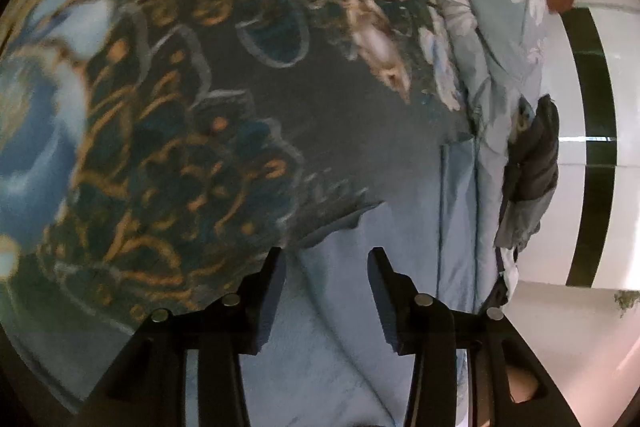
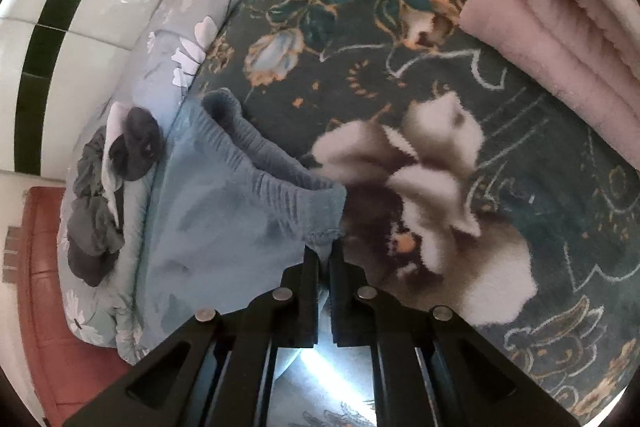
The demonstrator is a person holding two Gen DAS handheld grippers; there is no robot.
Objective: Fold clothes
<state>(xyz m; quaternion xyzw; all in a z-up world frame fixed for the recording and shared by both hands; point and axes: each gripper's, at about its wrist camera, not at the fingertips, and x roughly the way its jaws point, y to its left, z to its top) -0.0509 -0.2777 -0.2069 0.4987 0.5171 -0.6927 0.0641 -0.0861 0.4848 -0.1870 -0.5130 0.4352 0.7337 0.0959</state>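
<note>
A light blue garment with a ribbed elastic waistband lies on a dark floral blanket. My right gripper is shut on the corner of the waistband, the cloth pinched between its black fingers. In the left wrist view the same blue garment lies under my left gripper, which is open with its fingers wide apart just above the cloth, holding nothing. The dark floral blanket fills the upper left of that view.
A folded pink blanket lies at the upper right. A grey-blue daisy-print quilt runs along the bed edge with dark crumpled clothes on it; these also show in the left wrist view. White tiled floor lies beyond.
</note>
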